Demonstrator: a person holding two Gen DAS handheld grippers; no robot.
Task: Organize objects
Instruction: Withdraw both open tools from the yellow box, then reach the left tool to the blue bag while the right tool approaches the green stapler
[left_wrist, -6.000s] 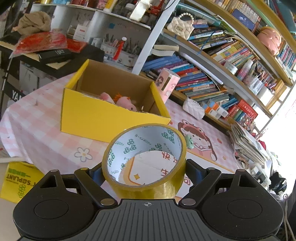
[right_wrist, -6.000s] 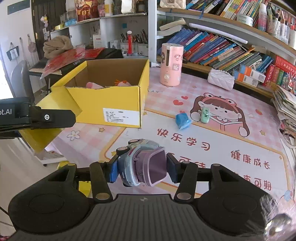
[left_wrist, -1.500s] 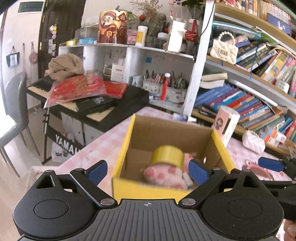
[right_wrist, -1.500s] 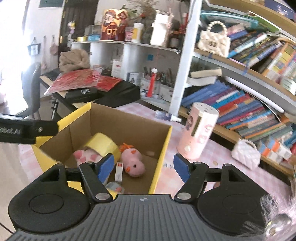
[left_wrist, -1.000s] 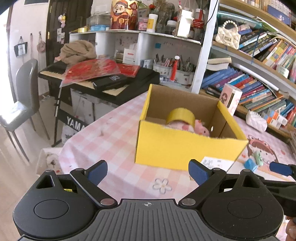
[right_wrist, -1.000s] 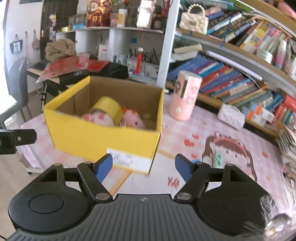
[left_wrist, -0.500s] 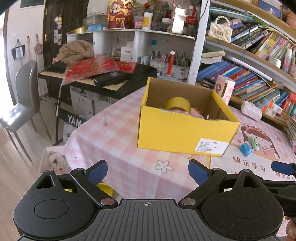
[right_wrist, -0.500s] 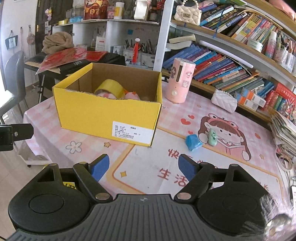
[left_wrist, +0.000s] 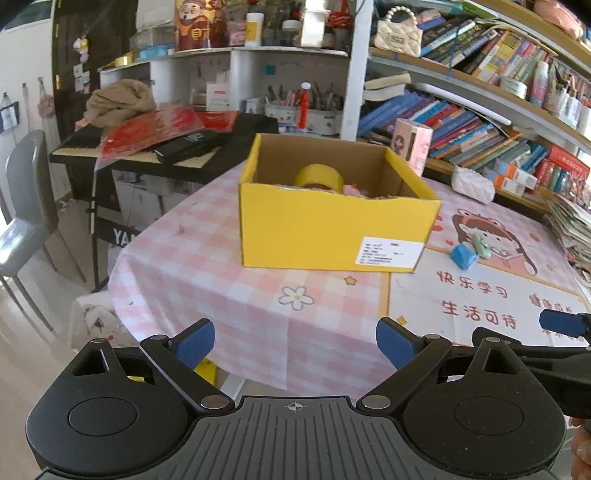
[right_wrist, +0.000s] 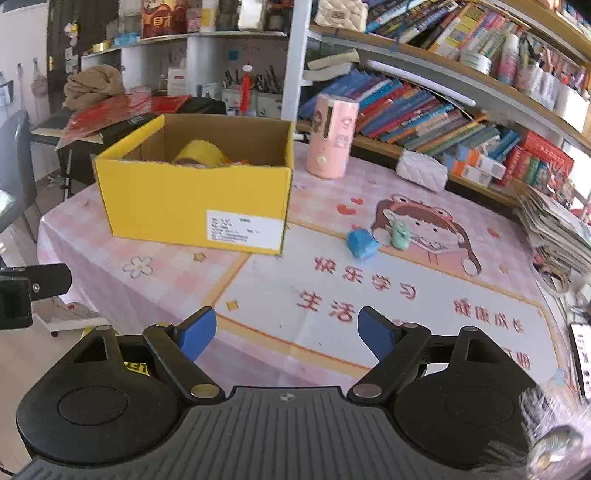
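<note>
A yellow cardboard box (left_wrist: 332, 232) (right_wrist: 192, 206) stands on the pink checked table. Inside it a roll of yellow tape (left_wrist: 318, 177) (right_wrist: 199, 152) rests on pink plush toys that the front wall mostly hides. A small blue block (right_wrist: 362, 243) (left_wrist: 464, 256) and a little green toy (right_wrist: 400, 231) (left_wrist: 481, 243) lie on the cartoon mat right of the box. My left gripper (left_wrist: 294, 344) hangs open and empty over the near table edge, well short of the box. My right gripper (right_wrist: 286, 335) is also open and empty, above the mat's front part.
A pink cylinder (right_wrist: 332, 136) and a white quilted pouch (right_wrist: 421, 170) stand behind the box by the bookshelves. A keyboard with red bags (left_wrist: 147, 129) and a grey chair (left_wrist: 22, 206) sit to the left. Stacked papers (right_wrist: 557, 229) lie at the right edge.
Both grippers have drawn back from the box toward the near table edge, so the box looks smaller and farther. The right jaws have opened a little wider.
</note>
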